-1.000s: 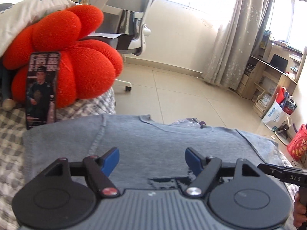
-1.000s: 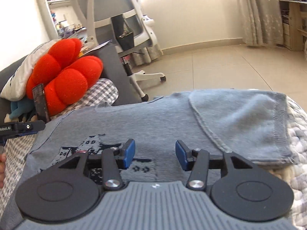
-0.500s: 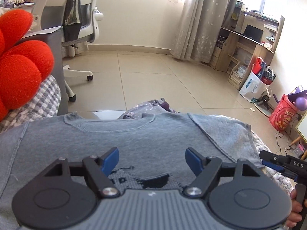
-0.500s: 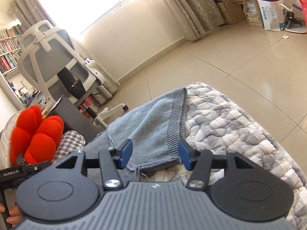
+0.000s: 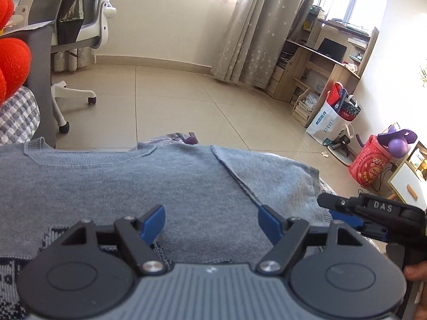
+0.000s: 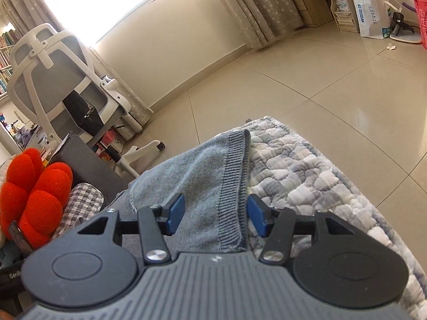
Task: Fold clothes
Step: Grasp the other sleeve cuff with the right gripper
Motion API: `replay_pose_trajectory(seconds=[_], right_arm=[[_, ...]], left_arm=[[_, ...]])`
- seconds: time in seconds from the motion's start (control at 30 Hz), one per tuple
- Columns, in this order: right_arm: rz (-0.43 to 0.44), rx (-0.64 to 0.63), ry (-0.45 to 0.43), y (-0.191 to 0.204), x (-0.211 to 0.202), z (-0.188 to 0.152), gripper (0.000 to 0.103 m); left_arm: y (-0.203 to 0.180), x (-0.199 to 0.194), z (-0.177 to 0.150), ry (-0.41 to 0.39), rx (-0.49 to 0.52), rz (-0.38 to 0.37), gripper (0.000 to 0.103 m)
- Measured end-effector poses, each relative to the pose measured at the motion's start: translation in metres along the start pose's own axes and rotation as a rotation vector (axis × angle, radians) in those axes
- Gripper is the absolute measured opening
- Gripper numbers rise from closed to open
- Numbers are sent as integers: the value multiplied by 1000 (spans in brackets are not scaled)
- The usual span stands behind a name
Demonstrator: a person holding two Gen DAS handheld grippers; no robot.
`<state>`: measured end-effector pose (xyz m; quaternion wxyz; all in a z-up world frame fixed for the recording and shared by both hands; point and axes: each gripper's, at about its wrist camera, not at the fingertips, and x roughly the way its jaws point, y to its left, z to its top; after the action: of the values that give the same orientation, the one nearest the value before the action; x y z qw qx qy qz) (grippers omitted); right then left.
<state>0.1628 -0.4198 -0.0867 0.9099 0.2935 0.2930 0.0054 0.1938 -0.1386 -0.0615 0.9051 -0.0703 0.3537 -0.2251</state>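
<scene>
A grey knitted sweater (image 5: pixel 160 181) lies flat on a quilted cover, neckline at the far edge, dark pattern on the near part. Its right sleeve (image 5: pixel 277 176) is folded onto the body. My left gripper (image 5: pixel 212 222) is open above the sweater's middle. My right gripper (image 6: pixel 216 214) is open and straddles the sleeve's ribbed cuff (image 6: pixel 234 186) at the sweater's right side; the jaws stand apart on either side of the cuff. The right gripper also shows in the left wrist view (image 5: pixel 368 210).
A grey-white quilted cover (image 6: pixel 307 176) runs to the right edge. A red flower cushion (image 6: pixel 34 194) and checked fabric (image 6: pixel 80 200) lie left. A white office chair (image 6: pixel 61 85) stands beyond. Tiled floor (image 5: pixel 186 101), a desk (image 5: pixel 328 64) and bags (image 5: pixel 333 117) lie beyond.
My left gripper has swung right, from the cushion side to over the sweater's middle. My right gripper has moved right from the chest pattern to the sleeve cuff. Both stay open.
</scene>
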Motion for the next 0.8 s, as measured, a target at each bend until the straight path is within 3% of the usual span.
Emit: replay_pose_trajectory(seconds=[0.1,0.13,0.23,0.33,0.5,0.8], right_arm=[[-19,23,-20,-4,6,1,38],[-19,24,-26,-4,7,0,25],[12,44,-39,-9,8,-1,8],[62,68,-31,-8,4,-1,7],[128,2,-26,21,-6,6,7],[330,-162,95,93,13,-9,7]], left_arm=[[8,0,1,10,-30,-4,78],[10,-1,2,8,-38,-5,78],[15,-2,3,5,-66,-19,78],[21,-3,3,5,-98,-42,78],[29,-4,3,4,-151,-82,77],[65,-5,-6,-21,-386,-285,77]])
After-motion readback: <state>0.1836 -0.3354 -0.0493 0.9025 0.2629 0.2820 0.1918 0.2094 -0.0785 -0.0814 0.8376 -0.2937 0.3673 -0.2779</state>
